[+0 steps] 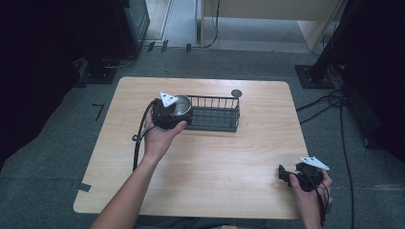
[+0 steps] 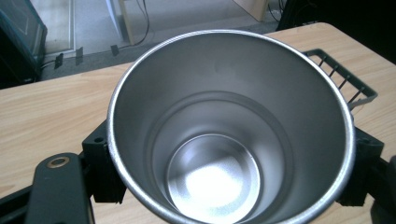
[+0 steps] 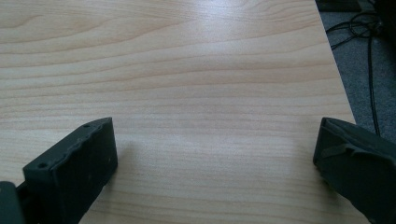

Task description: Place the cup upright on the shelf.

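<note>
Up at the far middle of the table [image 1: 205, 162], the steel cup [image 1: 182, 106] sits clamped in the left gripper [image 1: 167, 113], mouth open toward that gripper's camera and its bright bottom visible in the left gripper view [image 2: 212, 179]. Both jaws press on the cup's sides. Just beside it, on its right in the high view, stands the dark wire basket [image 1: 215, 113], whose near end meets the cup's rim there. Beyond the basket lies a small round dark disc [image 1: 236, 93], well apart. Near the table's right front corner, the right gripper [image 1: 285, 175] hovers over bare wood with jaws spread wide, nothing between them.
</note>
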Demonstrator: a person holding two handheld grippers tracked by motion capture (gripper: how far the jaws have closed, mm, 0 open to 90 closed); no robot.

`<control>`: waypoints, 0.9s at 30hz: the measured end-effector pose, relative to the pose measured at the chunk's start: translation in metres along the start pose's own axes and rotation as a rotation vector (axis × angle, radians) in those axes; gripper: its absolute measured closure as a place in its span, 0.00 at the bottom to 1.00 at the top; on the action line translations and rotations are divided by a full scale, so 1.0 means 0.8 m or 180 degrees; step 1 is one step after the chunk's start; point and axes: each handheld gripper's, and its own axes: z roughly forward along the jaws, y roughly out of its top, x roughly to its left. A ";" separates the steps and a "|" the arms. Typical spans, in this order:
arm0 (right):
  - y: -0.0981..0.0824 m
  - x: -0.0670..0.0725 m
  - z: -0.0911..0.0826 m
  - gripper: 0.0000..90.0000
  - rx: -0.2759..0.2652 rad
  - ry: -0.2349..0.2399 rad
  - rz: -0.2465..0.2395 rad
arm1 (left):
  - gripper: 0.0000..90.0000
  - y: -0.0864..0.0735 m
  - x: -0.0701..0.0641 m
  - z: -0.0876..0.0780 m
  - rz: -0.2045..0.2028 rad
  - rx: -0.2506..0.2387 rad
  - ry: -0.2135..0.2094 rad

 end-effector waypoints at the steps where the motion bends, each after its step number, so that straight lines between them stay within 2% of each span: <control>1: 0.000 0.000 0.000 0.00 0.0001 -0.0001 -0.0002 | 0.21 0.002 -0.001 0.002 0.0007 -0.0005 0.0002; 7: 0.000 0.000 0.000 0.00 0.0001 0.0001 0.0000 | 0.21 0.013 -0.002 0.016 -0.0017 -0.0011 -0.0018; 12: 0.000 0.000 0.000 0.00 0.0000 0.0000 0.0000 | 0.21 0.019 0.000 0.028 -0.0094 -0.0022 -0.0011; 27: 0.000 0.000 0.000 0.00 -0.0001 0.0000 0.0000 | 0.21 0.028 -0.002 0.063 -0.0017 -0.0117 0.0088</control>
